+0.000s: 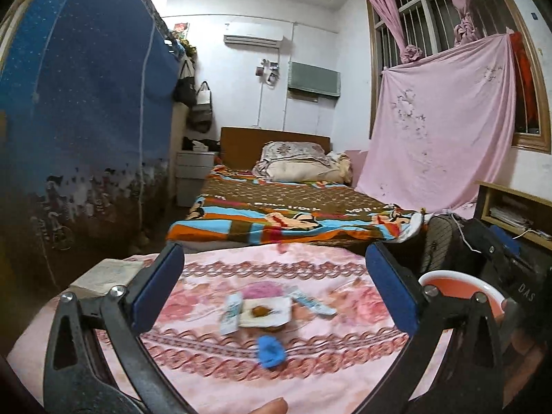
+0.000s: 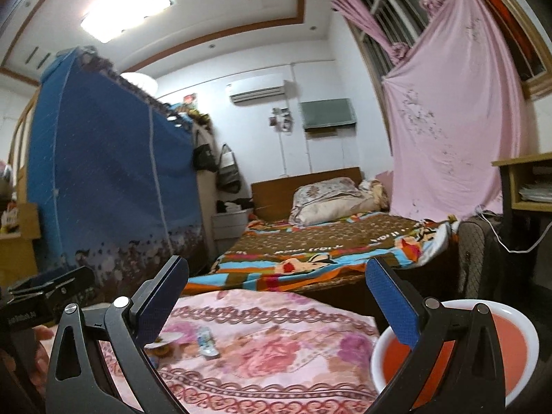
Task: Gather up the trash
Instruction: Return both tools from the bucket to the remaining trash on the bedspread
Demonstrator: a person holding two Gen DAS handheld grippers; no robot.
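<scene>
Trash lies on a pink flowered cloth (image 1: 310, 372): a white paper with a brown lump (image 1: 265, 311), a white wrapper (image 1: 230, 314) to its left, another wrapper (image 1: 312, 302) to its right, and a blue scrap (image 1: 270, 351) nearer me. My left gripper (image 1: 274, 270) is open and empty, held above and behind the pile. My right gripper (image 2: 277, 288) is open and empty, above the cloth; the wrapper (image 2: 207, 341) and part of the paper (image 2: 165, 339) show between its fingers. An orange basin with a white rim (image 2: 517, 341) stands at the right, also in the left wrist view (image 1: 459, 284).
A bed with a striped blanket (image 1: 293, 214) lies beyond the cloth. A blue fabric wardrobe (image 1: 86, 120) stands at left. A pink sheet (image 1: 441, 124) hangs over the window at right. A book (image 1: 107, 272) lies at the cloth's left edge. Dark bags (image 1: 500, 252) sit beside the basin.
</scene>
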